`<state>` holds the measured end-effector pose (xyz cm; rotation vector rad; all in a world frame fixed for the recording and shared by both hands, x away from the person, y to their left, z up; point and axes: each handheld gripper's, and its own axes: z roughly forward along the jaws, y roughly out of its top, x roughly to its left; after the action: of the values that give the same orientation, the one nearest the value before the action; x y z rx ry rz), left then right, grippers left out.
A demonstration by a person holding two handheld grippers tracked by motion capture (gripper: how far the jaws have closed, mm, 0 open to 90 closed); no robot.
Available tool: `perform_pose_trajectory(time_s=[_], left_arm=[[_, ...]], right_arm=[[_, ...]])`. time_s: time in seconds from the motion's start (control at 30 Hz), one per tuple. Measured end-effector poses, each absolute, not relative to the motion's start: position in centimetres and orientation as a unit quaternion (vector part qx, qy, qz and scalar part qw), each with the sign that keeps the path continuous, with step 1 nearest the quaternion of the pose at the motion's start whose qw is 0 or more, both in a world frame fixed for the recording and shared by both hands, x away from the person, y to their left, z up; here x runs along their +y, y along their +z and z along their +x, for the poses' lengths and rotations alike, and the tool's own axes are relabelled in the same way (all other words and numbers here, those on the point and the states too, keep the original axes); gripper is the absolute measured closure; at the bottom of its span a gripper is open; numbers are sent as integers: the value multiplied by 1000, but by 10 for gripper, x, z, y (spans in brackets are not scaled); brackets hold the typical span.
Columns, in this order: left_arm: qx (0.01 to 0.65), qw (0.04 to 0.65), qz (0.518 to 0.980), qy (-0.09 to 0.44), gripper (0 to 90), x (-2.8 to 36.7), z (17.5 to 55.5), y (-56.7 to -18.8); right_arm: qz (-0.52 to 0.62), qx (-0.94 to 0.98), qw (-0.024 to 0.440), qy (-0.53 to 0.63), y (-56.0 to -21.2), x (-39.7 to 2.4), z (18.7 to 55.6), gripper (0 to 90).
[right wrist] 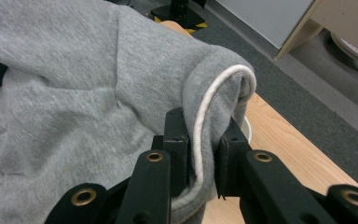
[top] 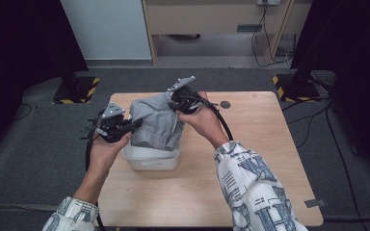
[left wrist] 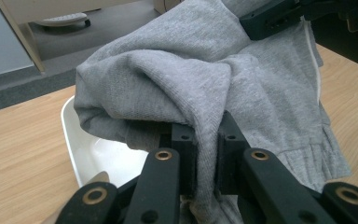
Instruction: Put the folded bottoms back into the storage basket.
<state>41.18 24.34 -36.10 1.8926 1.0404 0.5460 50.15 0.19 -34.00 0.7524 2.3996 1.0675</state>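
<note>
Under garment (top: 155, 122): white tub (top: 151, 159), wooden table (top: 250, 139).

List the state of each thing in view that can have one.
Grey garment: bunched, held up over the tub by both grippers.
White tub: upright on the table, open, garment draped into it.
Left gripper: shut on a fold of the garment.
Right gripper: shut on the white-piped edge.

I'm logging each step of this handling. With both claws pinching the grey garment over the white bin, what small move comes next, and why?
Probably lower both together: the left claw and right claw each clamp a fold of the grey garment, which hangs bunched above the white bin.
</note>
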Motion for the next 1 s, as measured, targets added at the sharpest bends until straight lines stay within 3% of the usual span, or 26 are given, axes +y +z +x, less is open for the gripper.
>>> perform_pose_trajectory(time_s=[1.0], left_arm=[[430, 436, 759, 220, 811, 253, 417, -368]], right_arm=[[273, 858, 196, 389, -348, 16, 512, 779]])
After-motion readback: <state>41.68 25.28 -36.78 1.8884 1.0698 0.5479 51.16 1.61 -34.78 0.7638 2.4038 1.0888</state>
